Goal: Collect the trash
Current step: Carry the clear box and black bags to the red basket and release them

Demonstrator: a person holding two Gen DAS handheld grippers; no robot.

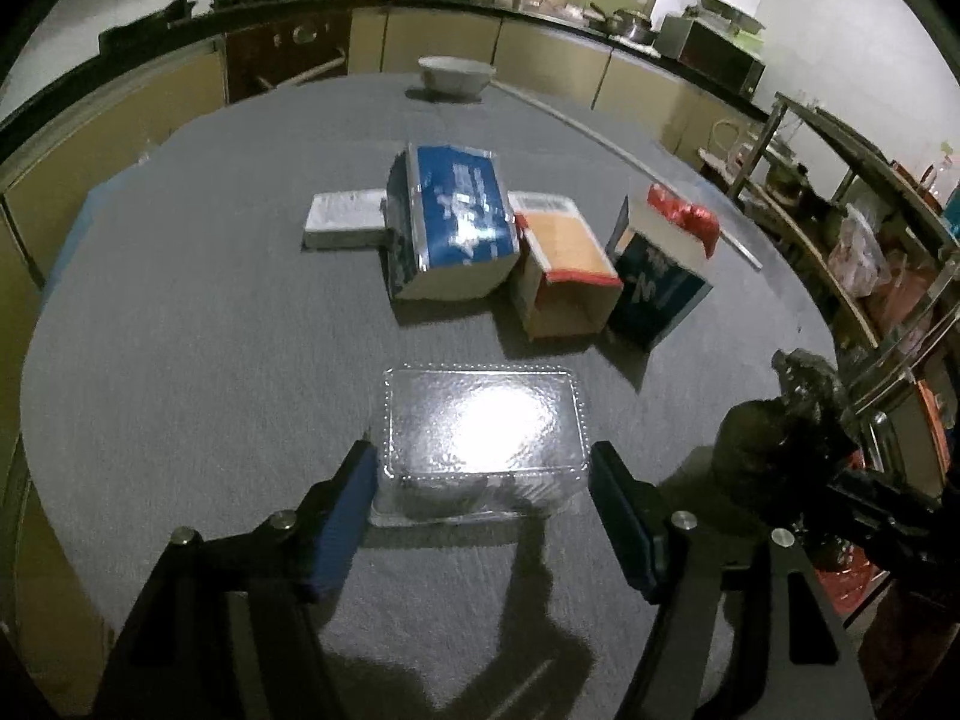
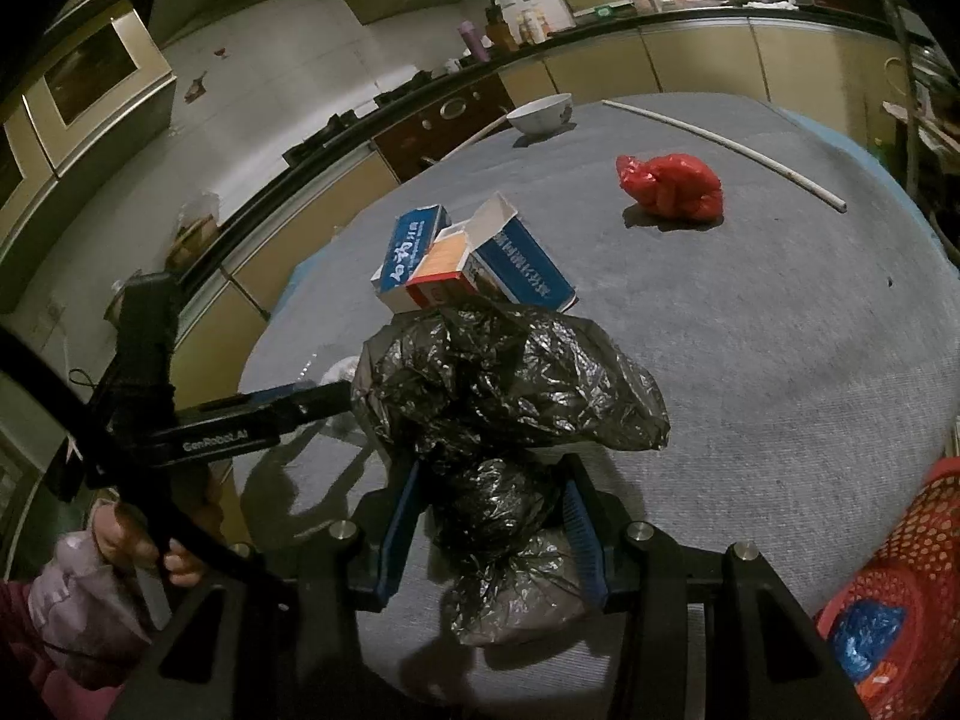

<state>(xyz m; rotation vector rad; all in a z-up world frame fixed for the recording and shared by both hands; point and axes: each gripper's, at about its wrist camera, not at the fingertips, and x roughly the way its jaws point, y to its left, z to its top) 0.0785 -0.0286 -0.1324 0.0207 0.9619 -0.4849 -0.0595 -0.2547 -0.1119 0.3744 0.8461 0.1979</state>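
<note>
On the grey surface, the right hand-held gripper is clamped on a crumpled black bag; binning it looks next. The left hand-held gripper, fingers apart, straddles the clear plastic container, ready to close.

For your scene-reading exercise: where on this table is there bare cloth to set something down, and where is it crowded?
Bare cloth lies left of the clear plastic container, and between the red bag and the black bag. It is crowded mid-table, where the cartons cluster.
</note>
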